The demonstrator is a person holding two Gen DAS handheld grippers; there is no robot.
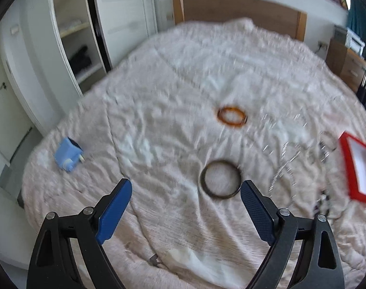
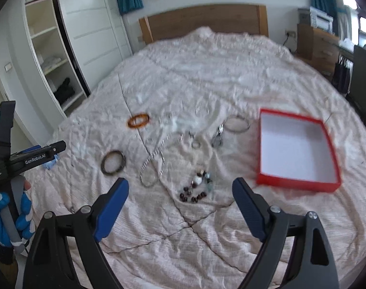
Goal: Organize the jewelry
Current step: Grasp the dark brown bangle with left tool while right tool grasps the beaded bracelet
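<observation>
Red box (image 2: pixel 298 183) sits open on the bed (image 2: pixel 207 72), right of the scattered jewelry; my left fingers (image 1: pixel 185 193) gape beside the dark bangle (image 1: pixel 220 179), my right fingers (image 2: pixel 180 192) apart over the beaded bracelet (image 2: pixel 195 191).

We look from two cameras, one on each gripper, both tilted down over the bed (image 2: pixel 207 228) toward the headboard (image 2: pixel 202 21) at twelve o'clock. Our left one is closer, and blurry. Both see the dark bangle (image 1: pixel 221 180), amber bangle (image 2: pixel 138 121) and red box (image 2: pixel 298 180) at three o'clock.
</observation>
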